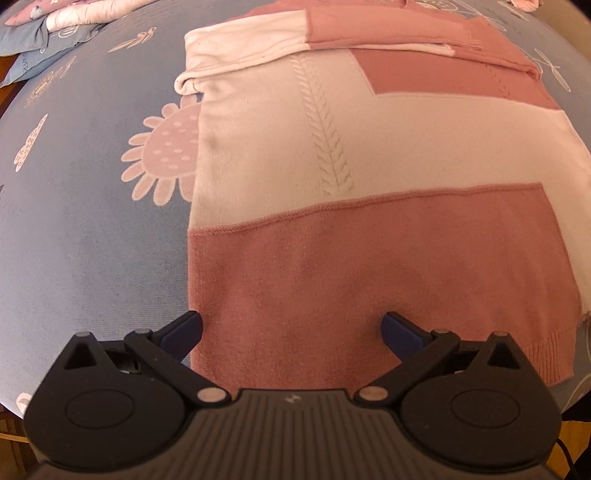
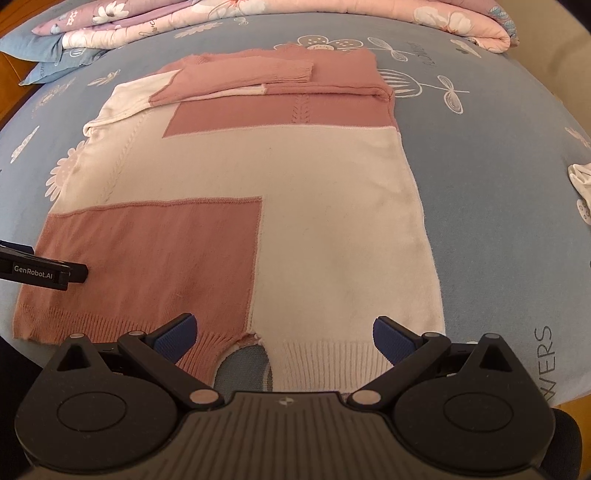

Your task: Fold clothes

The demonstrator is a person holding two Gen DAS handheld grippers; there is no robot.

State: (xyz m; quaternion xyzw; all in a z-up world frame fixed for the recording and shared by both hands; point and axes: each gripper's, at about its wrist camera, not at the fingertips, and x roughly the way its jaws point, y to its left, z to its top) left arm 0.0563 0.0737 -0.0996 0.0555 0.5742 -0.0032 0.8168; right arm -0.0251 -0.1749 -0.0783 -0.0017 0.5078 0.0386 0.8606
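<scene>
A pink and white knitted sweater [image 2: 258, 177] lies flat on the blue bed sheet [image 2: 480, 166], both sleeves folded across its chest at the far end. Its ribbed hem faces me, with a gap where the pink and white halves part. My right gripper [image 2: 284, 336] is open over that hem, nothing between its fingers. My left gripper [image 1: 291, 330] is open above the sweater's [image 1: 332, 155] pink lower left corner, its left fingertip [image 1: 184, 328] at the sweater's edge. The left gripper's tip [image 2: 74, 273] shows at the left of the right wrist view.
A folded floral quilt [image 2: 295, 14] and blue pillows [image 2: 55, 55] lie along the far side of the bed. A small white cloth [image 2: 580, 181] sits at the right edge. The bed's near edge runs just under both grippers.
</scene>
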